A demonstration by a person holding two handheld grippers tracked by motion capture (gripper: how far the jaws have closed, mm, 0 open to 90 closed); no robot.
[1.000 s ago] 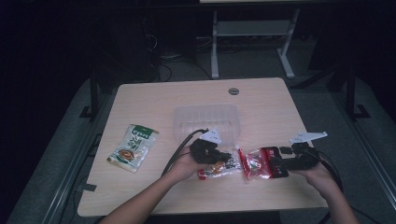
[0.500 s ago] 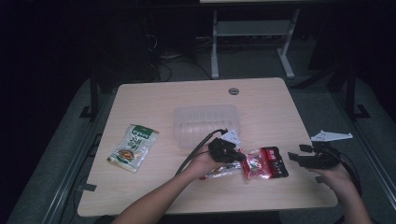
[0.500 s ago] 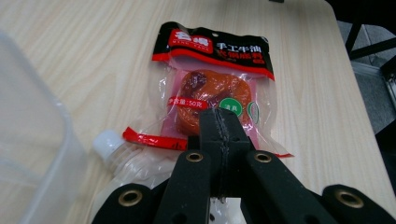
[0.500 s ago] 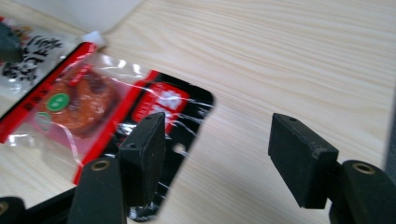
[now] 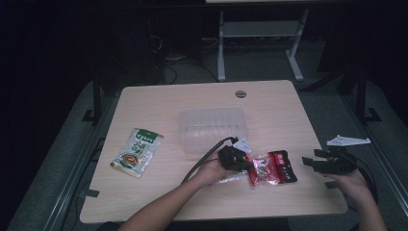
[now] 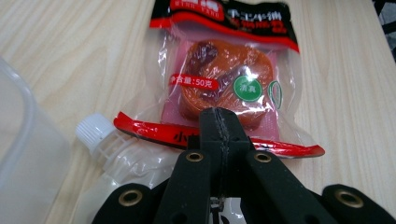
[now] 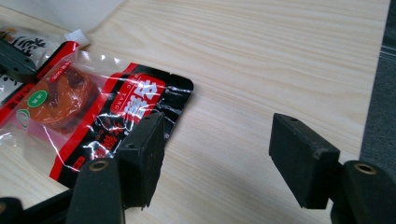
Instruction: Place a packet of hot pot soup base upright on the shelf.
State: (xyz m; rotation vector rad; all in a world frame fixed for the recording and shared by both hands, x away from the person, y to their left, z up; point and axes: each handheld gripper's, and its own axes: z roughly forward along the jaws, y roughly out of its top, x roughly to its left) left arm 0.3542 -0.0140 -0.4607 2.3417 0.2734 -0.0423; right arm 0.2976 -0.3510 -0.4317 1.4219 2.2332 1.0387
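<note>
A red-and-black snack packet (image 5: 272, 168) with an orange piece inside lies flat on the wooden table (image 5: 192, 101), near the front right. My left gripper (image 5: 243, 163) is shut, and its joined tips (image 6: 219, 112) rest over the packet's (image 6: 224, 84) near edge; no film shows between them. Under that edge lies a clear pouch with a white cap (image 6: 93, 133). My right gripper (image 5: 308, 161) hangs open to the right of the packet, apart from it. In the right gripper view, bare tabletop fills the gap of the right gripper (image 7: 219, 126), with the packet (image 7: 93, 116) to their left.
A clear plastic tub (image 5: 213, 127) stands mid-table, just behind the left hand. A green food packet (image 5: 137, 153) lies at the front left. The table's right edge runs close beside the right hand, with dark floor past it.
The right gripper has drawn back to the right, off the red packet. The left gripper has moved right and a little down onto the packet, which has shifted slightly right.
</note>
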